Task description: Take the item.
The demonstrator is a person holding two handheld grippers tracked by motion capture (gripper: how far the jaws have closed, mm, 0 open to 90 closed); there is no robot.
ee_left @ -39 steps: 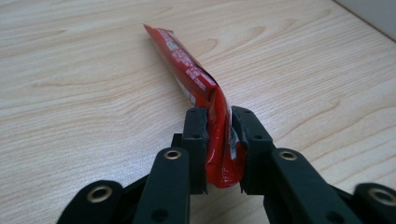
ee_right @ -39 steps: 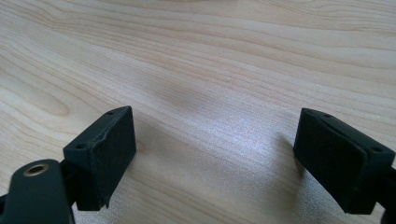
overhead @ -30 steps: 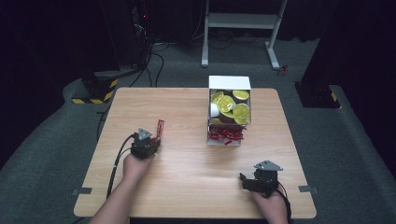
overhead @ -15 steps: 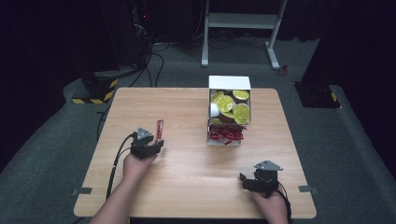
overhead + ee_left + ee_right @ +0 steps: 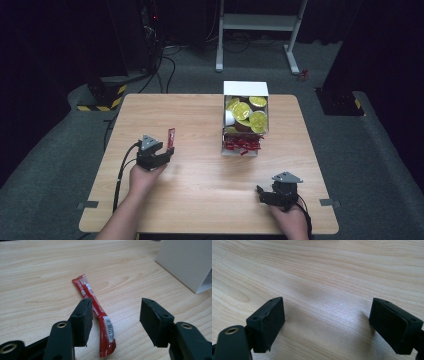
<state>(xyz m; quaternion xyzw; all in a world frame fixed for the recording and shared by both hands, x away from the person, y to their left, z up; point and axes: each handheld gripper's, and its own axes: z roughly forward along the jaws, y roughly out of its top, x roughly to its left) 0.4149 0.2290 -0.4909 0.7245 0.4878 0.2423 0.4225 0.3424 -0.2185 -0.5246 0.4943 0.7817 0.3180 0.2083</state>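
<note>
Landmark: white box (image 5: 245, 120) at the far middle of the table (image 5: 200, 200), with yellow-lidded cups at the back and red sachets in its front compartment
Red sachet (image 5: 96, 312): flat on the table, well apart from the white box on the left side, alone; also seen at (image 5: 171, 137)
Left tongs (image 5: 115, 322): wide apart, empty, low over the sachet's near end, one jaw just beside it, the other clear of it
Right tongs (image 5: 327, 322): wide apart, holding nothing, over bare wood nearer the person than the white box; seen at (image 5: 266, 194)
Step in hand: probably sachet laid out of the box, or about to be gripped; cannot tell which
Next move, if gripping: shift sideways to straddle the sachet, lower, close across its narrow width
Risk: thin packet may slip under the pads
</note>
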